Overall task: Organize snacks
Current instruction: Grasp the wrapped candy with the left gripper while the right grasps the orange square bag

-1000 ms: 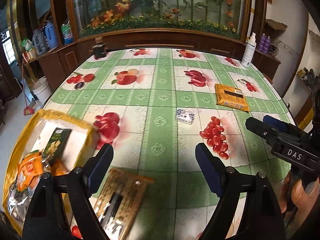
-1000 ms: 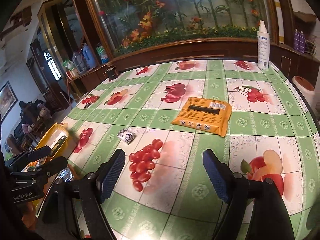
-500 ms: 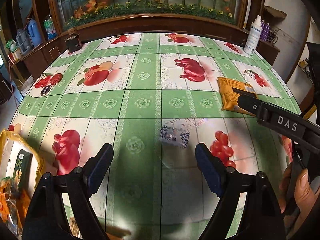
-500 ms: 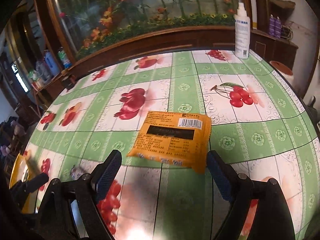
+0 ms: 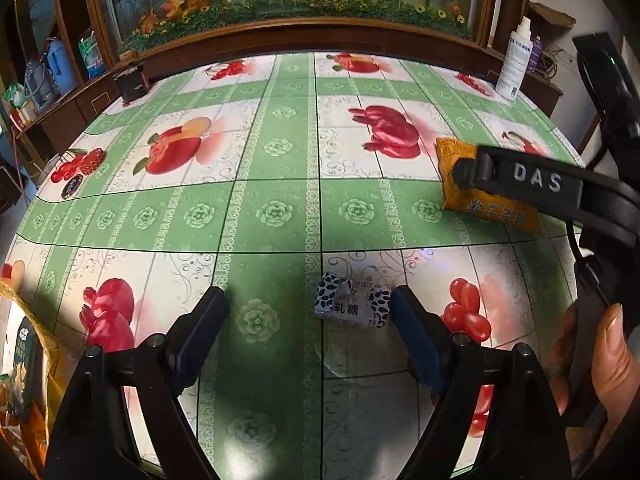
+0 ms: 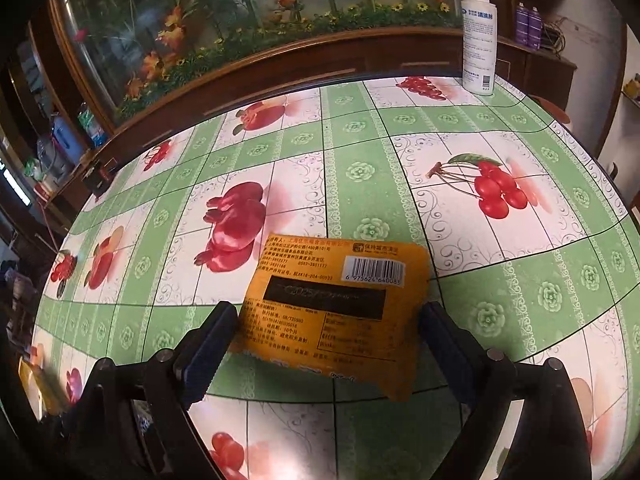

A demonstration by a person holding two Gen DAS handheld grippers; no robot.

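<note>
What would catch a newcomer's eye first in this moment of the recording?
Probably the orange snack packet lying flat, barcode up, between the open fingers of the right gripper. Next, the small black-and-white wrapped candy close to the right finger of the open left gripper. Both lie on a loud green fruit-print tablecloth.

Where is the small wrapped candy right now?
In the left wrist view, the small wrapped candy lies on the tablecloth between the open left gripper fingers, close to its right finger, beside a printed cherry cluster.
</note>
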